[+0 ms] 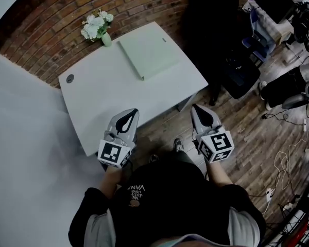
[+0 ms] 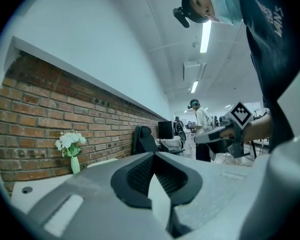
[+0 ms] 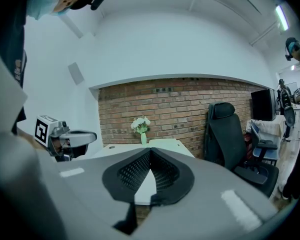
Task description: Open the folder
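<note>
A pale green folder (image 1: 148, 55) lies closed and flat on the white table (image 1: 113, 91), toward its far right part. In the right gripper view the folder (image 3: 166, 143) shows as a thin pale slab beyond the jaws. My left gripper (image 1: 130, 112) is over the table's near edge, well short of the folder, with its jaws shut on nothing. To the right of it my right gripper (image 1: 196, 108) is just off the table's near right corner, jaws also together and empty. The left gripper (image 2: 154, 154) and right gripper (image 3: 150, 150) each show tips meeting.
A small green vase of white flowers (image 1: 99, 29) stands at the table's far edge, left of the folder. A black office chair (image 1: 216, 30) is right of the table by the brick wall (image 1: 51, 24). Cables lie on the wooden floor (image 1: 283, 163). A person (image 2: 200, 121) stands far off.
</note>
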The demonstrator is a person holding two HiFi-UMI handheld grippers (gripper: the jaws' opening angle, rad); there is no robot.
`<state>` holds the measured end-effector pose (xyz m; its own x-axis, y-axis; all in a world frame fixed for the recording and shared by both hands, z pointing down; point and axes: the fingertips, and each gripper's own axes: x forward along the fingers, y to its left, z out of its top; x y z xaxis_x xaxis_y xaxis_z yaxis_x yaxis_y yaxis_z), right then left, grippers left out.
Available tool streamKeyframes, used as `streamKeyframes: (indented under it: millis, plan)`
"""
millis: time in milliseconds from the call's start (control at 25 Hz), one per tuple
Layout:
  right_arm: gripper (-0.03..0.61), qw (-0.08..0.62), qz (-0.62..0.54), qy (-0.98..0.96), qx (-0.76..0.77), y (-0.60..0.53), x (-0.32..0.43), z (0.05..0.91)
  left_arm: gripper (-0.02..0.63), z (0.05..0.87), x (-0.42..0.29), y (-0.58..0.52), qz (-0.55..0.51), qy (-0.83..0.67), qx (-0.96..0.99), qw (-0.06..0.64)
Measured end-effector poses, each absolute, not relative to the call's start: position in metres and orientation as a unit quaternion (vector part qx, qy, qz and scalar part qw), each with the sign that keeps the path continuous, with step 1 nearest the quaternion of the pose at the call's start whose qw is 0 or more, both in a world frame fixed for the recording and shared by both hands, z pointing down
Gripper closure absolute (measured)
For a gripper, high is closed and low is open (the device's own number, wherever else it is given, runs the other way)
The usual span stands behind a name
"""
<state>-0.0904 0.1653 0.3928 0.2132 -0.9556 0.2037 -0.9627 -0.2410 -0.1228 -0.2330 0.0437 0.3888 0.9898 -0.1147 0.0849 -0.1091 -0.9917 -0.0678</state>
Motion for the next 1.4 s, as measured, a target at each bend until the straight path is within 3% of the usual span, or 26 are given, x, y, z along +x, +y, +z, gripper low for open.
streamKeyframes:
  millis: [800,1400]
  plan:
    - [0.58,0.039,0.146,-0.68,0.717,0.162,0.026,0.421,0.617,0.413,-0.121,0.063,-0.075,0.14,-0.987,0.011]
    - [0.58,0.041,0.151,-0.697,0.7,0.122,0.053,0.429,0.617,0.424,-0.106,0.036,-0.078,0.173,-0.982,-0.001]
